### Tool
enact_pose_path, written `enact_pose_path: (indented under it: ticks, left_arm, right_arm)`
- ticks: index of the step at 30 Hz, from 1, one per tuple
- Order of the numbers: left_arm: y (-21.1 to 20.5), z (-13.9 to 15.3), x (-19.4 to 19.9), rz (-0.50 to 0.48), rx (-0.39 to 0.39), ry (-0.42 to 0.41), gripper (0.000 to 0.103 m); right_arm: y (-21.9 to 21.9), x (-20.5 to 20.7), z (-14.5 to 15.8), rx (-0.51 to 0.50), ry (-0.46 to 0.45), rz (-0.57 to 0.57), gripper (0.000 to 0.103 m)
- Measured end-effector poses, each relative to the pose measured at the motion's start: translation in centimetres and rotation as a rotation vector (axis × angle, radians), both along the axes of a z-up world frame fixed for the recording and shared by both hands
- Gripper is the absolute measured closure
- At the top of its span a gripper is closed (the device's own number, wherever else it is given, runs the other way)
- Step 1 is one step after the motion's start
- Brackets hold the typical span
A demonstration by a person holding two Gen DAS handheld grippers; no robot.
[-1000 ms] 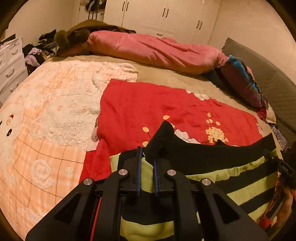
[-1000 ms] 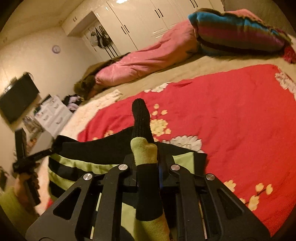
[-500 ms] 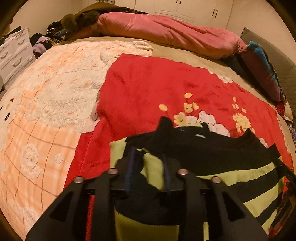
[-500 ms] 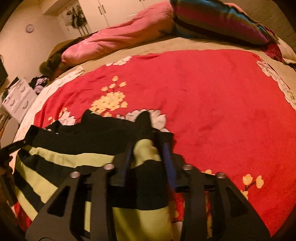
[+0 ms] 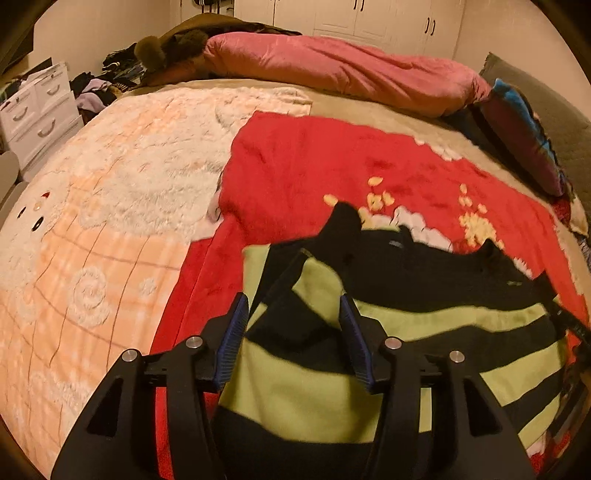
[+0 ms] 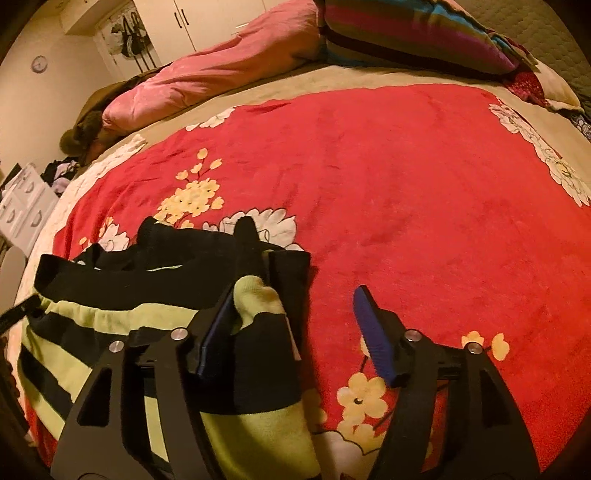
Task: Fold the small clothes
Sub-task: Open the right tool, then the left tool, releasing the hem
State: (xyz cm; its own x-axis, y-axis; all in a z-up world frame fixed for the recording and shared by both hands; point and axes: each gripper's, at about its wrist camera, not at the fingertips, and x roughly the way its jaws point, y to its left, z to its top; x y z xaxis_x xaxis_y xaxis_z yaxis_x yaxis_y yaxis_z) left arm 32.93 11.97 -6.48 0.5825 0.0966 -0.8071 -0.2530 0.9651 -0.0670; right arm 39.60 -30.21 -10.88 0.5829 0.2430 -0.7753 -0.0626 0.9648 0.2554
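- Lying flat on the red floral blanket, the black-and-lime striped garment sits at the near edge of the bed, its black end pointing toward the far pillows.
- Left gripper: its jaws have just been opening and now stand spread, with a folded corner of the garment between the blue pads — the cloth lies loose there, not pinched.
- Right gripper: its jaws have also just been opening; they are spread wide, one pad resting against the garment's right-hand fold, the other over bare blanket. Nothing is clamped.
- Two small black points of the garment stick up at its far edge, over the blanket's white flowers.
- Beyond lie a pink quilt, a striped pillow and a peach fleece throw — well apart from the garment.
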Motion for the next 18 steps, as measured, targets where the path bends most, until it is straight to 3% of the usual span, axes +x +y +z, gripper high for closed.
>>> enact_pose_path:
  ticks: [4, 8, 11, 14, 18]
  left_arm:
    - [0.4, -0.1, -0.7, 0.020, -0.025, 0.003, 0.053]
    - [0.5, -0.1, -1.4, 0.033, -0.021, 0.008, 0.052]
    - [0.5, 0.0, -1.7, 0.037, -0.015, 0.010, 0.052]
    - [0.6, 0.2, -2.2, 0.042, -0.013, 0.005, 0.047]
    - [0.4, 0.6, -3.0, 0.032, 0.013, 0.001, 0.047]
  right_arm:
    - [-0.4, -0.2, 0.6, 0.020, -0.004, -0.018, 0.036]
    - [-1.1, -0.3, 1.4, 0.057, -0.012, -0.036, 0.032]
    - [-1.2, -0.7, 2.6, 0.071, -0.044, -0.034, 0.029]
    - [-0.8, -1.3, 4.2, 0.064, -0.096, -0.016, 0.020]
    - [0.5, -2.6, 6.2, 0.046, -0.166, 0.045, 0.019]
